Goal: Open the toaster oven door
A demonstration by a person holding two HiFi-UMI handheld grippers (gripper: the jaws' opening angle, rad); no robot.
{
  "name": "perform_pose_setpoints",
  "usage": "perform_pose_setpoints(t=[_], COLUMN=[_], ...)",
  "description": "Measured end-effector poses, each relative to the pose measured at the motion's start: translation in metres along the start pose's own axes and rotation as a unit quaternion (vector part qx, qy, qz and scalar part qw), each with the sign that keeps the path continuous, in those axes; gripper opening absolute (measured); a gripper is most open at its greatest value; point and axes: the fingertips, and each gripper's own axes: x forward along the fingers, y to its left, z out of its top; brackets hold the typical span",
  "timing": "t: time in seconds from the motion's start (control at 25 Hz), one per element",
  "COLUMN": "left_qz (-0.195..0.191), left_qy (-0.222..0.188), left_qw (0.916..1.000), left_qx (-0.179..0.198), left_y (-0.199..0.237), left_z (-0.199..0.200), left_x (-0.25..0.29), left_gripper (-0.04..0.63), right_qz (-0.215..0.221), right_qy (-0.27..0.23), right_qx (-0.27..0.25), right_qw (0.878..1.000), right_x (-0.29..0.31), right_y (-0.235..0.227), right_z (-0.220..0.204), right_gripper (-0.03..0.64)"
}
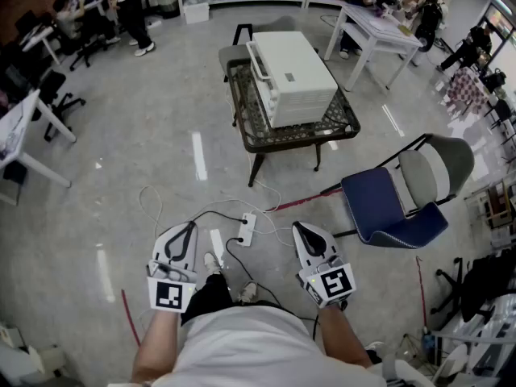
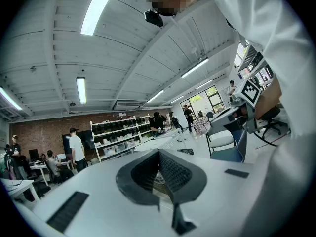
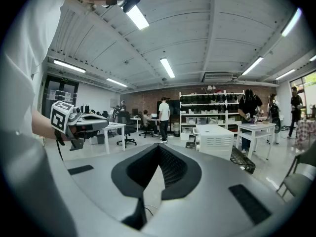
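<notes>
Where head view shows oven point(image 1: 294, 67) top — right gripper view, side.

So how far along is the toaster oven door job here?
Done: nothing yet; the white toaster oven sits on the low table, door apparently shut. In hand: nothing; the left gripper and right gripper are by the person's body, jaws together and empty, well short of the oven. Remaining: approach, take the handle, pull it open.
</notes>
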Motion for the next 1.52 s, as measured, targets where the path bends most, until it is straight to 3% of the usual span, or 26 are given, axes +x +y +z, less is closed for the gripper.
perform_pose_setpoints(t=[0.12, 0.4, 0.52, 0.88, 1.04, 1.12, 1.28, 1.52], left_qz=[-0.005, -0.01, -0.006, -0.002, -0.003, -0.006, 0.001, -0.013], left_qy=[0.002, 0.001, 0.016, 0.008, 0.013, 0.006, -0.011, -0.016], left_qw=[0.9999, 0.9999, 0.9996, 0.9995, 0.9963, 0.9966, 0.9931, 0.9908], left_qx=[0.012, -0.001, -0.023, -0.032, -0.085, -0.082, -0.117, -0.134], left_y=[0.007, 0.027, 0.042, 0.134, 0.179, 0.195, 0.21, 0.212], left_z=[0.0, -0.012, -0.032, -0.072, -0.105, -0.117, -0.127, -0.14], left_x=[0.005, 0.014, 0.016, 0.016, 0.011, 0.015, 0.019, 0.031], left_gripper=[0.018, 0.018, 0.018, 0.018, 0.018, 0.018, 0.018, 0.018], right_qz=[0.001, 0.02, 0.033, 0.028, 0.016, 0.016, 0.013, 0.009], right_qy=[-0.003, 0.004, -0.011, 0.024, 0.022, 0.025, 0.053, 0.067], right_qx=[0.002, 0.01, 0.025, 0.009, 0.012, 0.012, -0.001, -0.017], right_qw=[1.0, 1.0, 0.999, 0.999, 1.0, 0.999, 0.999, 0.998], right_x=[0.007, 0.042, 0.064, 0.157, 0.206, 0.224, 0.233, 0.26], right_y=[0.002, 0.016, 0.02, 0.042, 0.062, 0.07, 0.081, 0.077], right_z=[0.004, 0.005, 0.009, 0.023, 0.034, 0.036, 0.036, 0.033], right_gripper=[0.023, 0.023, 0.023, 0.023, 0.023, 0.023, 0.023, 0.023])
